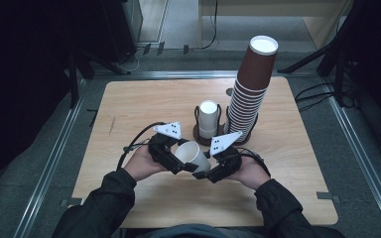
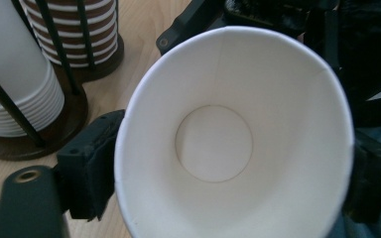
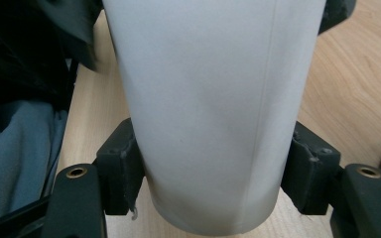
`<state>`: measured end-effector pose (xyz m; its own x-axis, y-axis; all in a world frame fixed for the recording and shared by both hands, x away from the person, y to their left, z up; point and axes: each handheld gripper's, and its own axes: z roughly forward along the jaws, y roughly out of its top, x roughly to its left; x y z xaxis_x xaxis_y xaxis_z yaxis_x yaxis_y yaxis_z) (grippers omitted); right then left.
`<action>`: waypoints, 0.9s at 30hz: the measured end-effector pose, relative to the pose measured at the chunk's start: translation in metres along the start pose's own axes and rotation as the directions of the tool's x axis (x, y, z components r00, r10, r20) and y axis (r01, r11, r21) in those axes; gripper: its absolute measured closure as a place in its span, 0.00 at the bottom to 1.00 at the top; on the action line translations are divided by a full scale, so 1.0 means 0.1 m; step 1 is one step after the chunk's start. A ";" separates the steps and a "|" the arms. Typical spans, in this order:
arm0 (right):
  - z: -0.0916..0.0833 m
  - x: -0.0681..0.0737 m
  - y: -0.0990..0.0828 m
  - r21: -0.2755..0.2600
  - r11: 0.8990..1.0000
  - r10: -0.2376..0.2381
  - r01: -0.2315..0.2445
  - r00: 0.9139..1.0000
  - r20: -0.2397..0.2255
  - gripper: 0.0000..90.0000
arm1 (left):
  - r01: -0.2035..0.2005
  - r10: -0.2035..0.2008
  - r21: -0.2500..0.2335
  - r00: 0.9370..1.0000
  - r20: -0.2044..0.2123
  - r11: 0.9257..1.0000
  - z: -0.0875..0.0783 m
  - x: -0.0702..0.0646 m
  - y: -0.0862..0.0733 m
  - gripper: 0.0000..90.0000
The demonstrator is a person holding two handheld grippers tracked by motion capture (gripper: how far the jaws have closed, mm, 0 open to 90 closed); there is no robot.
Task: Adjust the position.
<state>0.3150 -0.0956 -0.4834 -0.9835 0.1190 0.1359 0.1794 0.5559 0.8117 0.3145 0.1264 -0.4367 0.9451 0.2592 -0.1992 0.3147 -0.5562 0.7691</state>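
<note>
- We are finding no brand, label or readable writing on any cup or stand; the grey plates on the grippers are showing only small dark dots.
- We are holding a white paper cup on its side above the bench, just in front of the white cup stack, with its open mouth turned toward our left gripper.
- The cup is a smooth, matte, tapered cone with a rolled rim, a flat round bottom seen inside, and one thin vertical seam along its wall.
- Our right gripper is clamping the cup near its base, one black pad pressing on each side of the wall.
- In the left gripper view, our left gripper is standing at the cup's mouth, its black pads sitting against the rim on both sides; the rim is looking slightly squeezed out of round, so we are taking it as gripping the cup.
- The white cup stack is sitting in a dark round stand with thin black wire uprights.
- To the right of that stack, a tall leaning stack of brown cups with white ribbed rims is rising from a second stand.
- The bench is pale wood-grain laminate with rounded corners.
</note>
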 end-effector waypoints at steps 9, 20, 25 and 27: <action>0.00 -0.01 0.00 -0.001 1.000 0.010 -0.010 1.000 -0.005 0.38 | -0.020 0.020 -0.008 1.000 0.000 1.000 -0.03 -0.01 -0.01 0.25; 0.02 0.00 -0.01 0.040 0.999 0.033 -0.033 0.999 0.011 0.26 | -0.006 0.006 0.009 1.000 0.000 1.000 -0.12 0.04 -0.02 0.26; 0.00 -0.02 -0.03 0.044 0.998 0.053 -0.054 0.998 0.027 0.25 | 0.010 -0.009 0.030 0.999 -0.033 1.000 -0.20 0.08 -0.04 0.26; 0.00 -0.04 -0.06 0.070 0.994 0.076 -0.079 0.996 0.040 0.25 | 0.015 -0.013 0.030 0.997 -0.070 0.999 -0.24 0.10 -0.06 0.26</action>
<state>0.3178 -0.0998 -0.4888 -0.9654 0.1940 0.1743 0.2574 0.6007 0.7569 0.3203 0.1507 -0.4287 0.9322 0.3215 -0.1663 0.3318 -0.5753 0.7476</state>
